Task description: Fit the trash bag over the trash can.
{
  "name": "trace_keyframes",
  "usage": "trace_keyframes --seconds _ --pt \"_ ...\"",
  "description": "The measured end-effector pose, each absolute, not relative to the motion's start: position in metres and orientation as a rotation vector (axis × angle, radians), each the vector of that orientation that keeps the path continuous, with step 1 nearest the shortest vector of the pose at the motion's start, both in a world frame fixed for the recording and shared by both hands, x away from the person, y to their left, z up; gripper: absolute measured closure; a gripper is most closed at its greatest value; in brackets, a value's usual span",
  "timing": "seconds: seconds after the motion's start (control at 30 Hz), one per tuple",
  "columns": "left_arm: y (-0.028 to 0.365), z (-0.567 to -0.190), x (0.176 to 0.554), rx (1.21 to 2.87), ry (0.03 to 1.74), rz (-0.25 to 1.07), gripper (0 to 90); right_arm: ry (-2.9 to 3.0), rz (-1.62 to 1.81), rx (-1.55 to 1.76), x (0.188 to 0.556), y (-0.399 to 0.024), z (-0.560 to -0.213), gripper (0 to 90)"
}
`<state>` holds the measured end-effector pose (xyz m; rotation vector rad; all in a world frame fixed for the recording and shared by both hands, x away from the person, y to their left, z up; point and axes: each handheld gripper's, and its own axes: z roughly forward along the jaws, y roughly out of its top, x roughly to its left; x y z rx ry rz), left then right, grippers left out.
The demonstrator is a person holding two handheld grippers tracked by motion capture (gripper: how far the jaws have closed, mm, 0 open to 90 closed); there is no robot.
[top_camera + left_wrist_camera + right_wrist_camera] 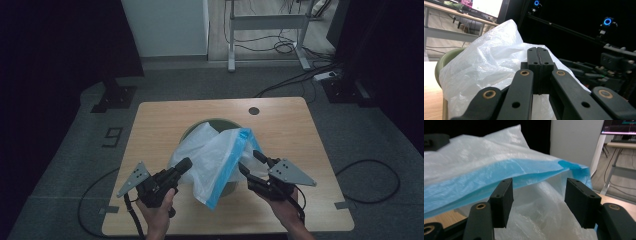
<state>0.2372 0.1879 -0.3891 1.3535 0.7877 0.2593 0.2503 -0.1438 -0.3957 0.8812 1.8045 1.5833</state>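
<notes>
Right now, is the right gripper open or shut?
Open. In the right gripper view the right gripper shows its jaws standing apart, with the plastic bag and its blue edge beyond them, unpinched.

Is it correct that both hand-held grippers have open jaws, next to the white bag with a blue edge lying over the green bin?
Not quite. Only the right hand-held gripper is open. The left gripper view shows the left hand-held gripper shut, its jaws pressed together. The rest holds: the white bag with a blue edge lies over the green bin.

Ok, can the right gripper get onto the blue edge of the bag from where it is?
Probably yes. The right gripper has its jaws open, and the blue edge of the plastic bag hangs just above and ahead of them with nothing between.
</notes>
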Motion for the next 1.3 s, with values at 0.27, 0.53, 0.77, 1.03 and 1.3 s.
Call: trace_keyframes --seconds 0.27,0.53,0.77,1.03,1.3 --pt "0.192 -0.387 0.238 1.333 0.786 0.236 90.0 1.838 1.569 0.928 0.264 -0.135 -0.399 38.9" --pt "0.192 -0.387 0.238 1.333 0.779 0.220 90.0 1.876 1.578 0.933 0.271 -0.123 -0.390 36.7" --pt "0.192 -0.387 0.239 1.339 0.776 0.214 90.0 1.894 1.591 0.984 0.280 -0.118 -0.391 37.4" --pt "0.195 -0.389 0.241 1.331 0.780 0.206 90.0 1.920 1.579 0.949 0.286 -0.114 -0.383 51.7" --pt "0.197 -0.389 0.242 1.318 0.783 0.201 90.0 1.945 1.549 0.849 0.287 -0.107 -0.377 80.2"
